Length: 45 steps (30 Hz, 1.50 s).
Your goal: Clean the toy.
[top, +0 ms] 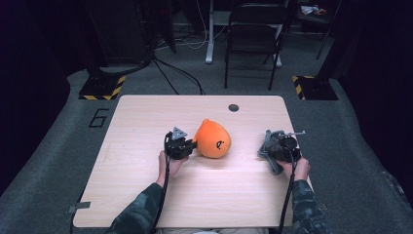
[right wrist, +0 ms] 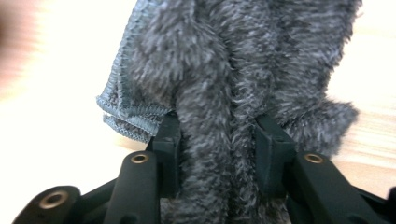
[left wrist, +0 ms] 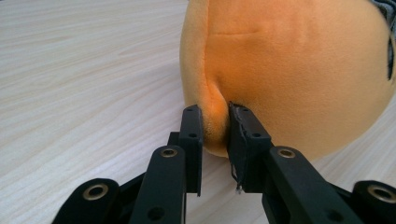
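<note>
Dark workshop floor with a black chair (top: 253, 36) and trailing cables surrounds a pale wooden tabletop (top: 146, 190) on which both items rest. An orange plush toy (top: 213, 139) sits near the centre of the tabletop, with the left gripper (top: 191, 145) at its left flank. In the left gripper view the fingers (left wrist: 192, 135) pinch a small fold of the orange plush (left wrist: 299, 70) low on its side, the fabric bulging between the pads. The right gripper (top: 271, 145), well apart to the right, holds a grey fleece cloth (top: 267, 148). In the right gripper view a bunched ridge of the cloth (right wrist: 224, 84) stands between the fingers (right wrist: 268, 140), which bracket it on both sides with its hemmed corner hanging to the left. Judged from these positions, both items appear to be at the point of set-down or release. To do this well, spread each pair of fingers fully before withdrawing, so no pile snags on a pad. Draw each gripper straight back along its own axis. Keep the left retreat level so the toy does not roll.
</note>
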Tool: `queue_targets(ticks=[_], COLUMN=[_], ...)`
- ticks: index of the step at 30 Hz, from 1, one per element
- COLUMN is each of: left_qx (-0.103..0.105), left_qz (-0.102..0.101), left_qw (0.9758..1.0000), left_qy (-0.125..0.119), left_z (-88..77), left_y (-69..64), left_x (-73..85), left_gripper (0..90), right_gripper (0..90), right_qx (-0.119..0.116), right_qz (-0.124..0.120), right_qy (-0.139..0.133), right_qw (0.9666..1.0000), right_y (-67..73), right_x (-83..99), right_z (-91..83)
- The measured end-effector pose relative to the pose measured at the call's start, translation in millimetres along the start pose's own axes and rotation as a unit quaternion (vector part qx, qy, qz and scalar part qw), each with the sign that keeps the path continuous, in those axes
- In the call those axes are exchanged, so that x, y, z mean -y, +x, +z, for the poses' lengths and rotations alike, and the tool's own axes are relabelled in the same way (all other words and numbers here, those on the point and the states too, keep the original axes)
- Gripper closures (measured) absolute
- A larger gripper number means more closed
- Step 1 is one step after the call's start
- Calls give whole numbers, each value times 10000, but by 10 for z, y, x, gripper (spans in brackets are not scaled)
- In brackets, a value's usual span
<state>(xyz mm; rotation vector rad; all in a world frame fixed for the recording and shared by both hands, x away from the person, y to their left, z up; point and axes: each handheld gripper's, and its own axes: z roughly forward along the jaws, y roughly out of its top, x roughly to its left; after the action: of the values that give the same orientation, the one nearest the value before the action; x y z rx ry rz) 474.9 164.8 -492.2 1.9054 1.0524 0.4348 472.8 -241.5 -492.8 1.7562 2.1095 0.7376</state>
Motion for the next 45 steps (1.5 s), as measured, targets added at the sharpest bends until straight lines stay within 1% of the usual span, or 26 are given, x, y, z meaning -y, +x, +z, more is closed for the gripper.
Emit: queue_targets(ticks=[3, 5, 6, 8, 11, 12, 13, 14, 15, 16, 17, 18, 20, 22, 24, 25, 27, 32, 36, 37, 38, 41, 42, 43, 44, 45], left_qx=[-83, -95, -94, -168, -252, -279, -314, -317, -325, -354, -330, -324, -311, -328, -334, -348, -378, -500, -584, -611, -642, -702, -647, -657, -743, -794], left_qz=[-25, -85, -98, -77, -55, -29, -13, -10, -16, -12, -19, -44, -28, -21, -42, -38, -43, -2, -83, -117, -147, -250, -318, -345, -331, -383], left_qw=[10000, 9999, 9999, 9998, 9997, 9996, 9995, 9995, 9995, 9993, 9994, 9994, 9995, 9994, 9994, 9994, 9993, 9984, 9970, 9963, 9955, 9920, 9904, 9896, 9897, 9896], left_qy=[4, -30, -37, -37, -43, -27, 3, 16, 43, 75, 82, 72, 83, 82, 31, 64, 72, 255, 505, 600, 687, 1020, 1177, 1234, 1175, 1134], left_z=[10, 13, 14, 10, 7, 6, 2, -1, -5, -15, -29, -39, -75, -129, -199, -226, -300, -524, -649, -678, -700, -722, -717, -716, -716, -715], left_y=[26, 64, 69, 72, 70, 67, 66, 67, 66, 68, 70, 65, 62, 63, 79, 88, 125, 246, 351, 388, 425, 511, 537, 564, 560, 553], left_x=[9, 17, 18, 13, 5, 2, -2, -6, -11, -17, -22, -28, -39, -46, -38, -34, -2, 159, 350, 394, 438, 602, 654, 722, 734, 744], left_gripper=[700, 628, 607, 553, 467, 442, 381, 381, 347, 304, 247, 247, 198, 166, 164, 164, 163, 151, 143, 135, 130, 124, 123, 107, 69, 68], right_gripper=[511, 454, 413, 371, 356, 349, 313, 313, 307, 307, 304, 304, 301, 298, 297, 285, 284, 280, 279, 280, 280, 283, 286, 286, 297, 297], right_qx=[110, 239, 343, 417, 358, 361, 379, 379, 390, 399, 514, 514, 440, 274, 289, 228, 236, 145, 163, 148, 245, 225, 200, 130, 117, 103], right_qz=[-272, -481, -708, -813, -732, -748, -796, -796, -801, -722, -722, -722, -719, -526, -521, -495, -485, -424, -392, -434, -433, -457, -403, -395, -390, -398], right_qy=[66, 93, -20, -74, -121, -135, -111, -111, -112, -97, -177, -177, -467, -665, -851, -777, -782, -830, -706, -610, -519, -449, -468, -478, -478, -472], right_qw=[9995, 9985, 9969, 9958, 9966, 9965, 9960, 9960, 9960, 9965, 9959, 9959, 9953, 9960, 9946, 9955, 9955, 9955, 9966, 9971, 9974, 9977, 9979, 9980, 9980, 9980], right_y=[58, 111, 130, 145, 120, 110, 113, 113, 111, 113, 113, 113, 80, 63, 58, 55, 52, 22, -16, -31, -57, -114, -138, -170, -200, -205], right_x=[4, -2, 7, 16, 23, 21, 15, 15, 15, 15, 10, 10, 3, -4, 13, 34, 77, 232, 408, 450, 544, 630, 673, 709, 752, 767], right_z=[65, 84, 110, 114, 122, 125, 117, 117, 109, 97, 49, 49, -45, -164, -259, -310, -368, -524, -548, -536, -505, -474, -459, -446, -424, -418])
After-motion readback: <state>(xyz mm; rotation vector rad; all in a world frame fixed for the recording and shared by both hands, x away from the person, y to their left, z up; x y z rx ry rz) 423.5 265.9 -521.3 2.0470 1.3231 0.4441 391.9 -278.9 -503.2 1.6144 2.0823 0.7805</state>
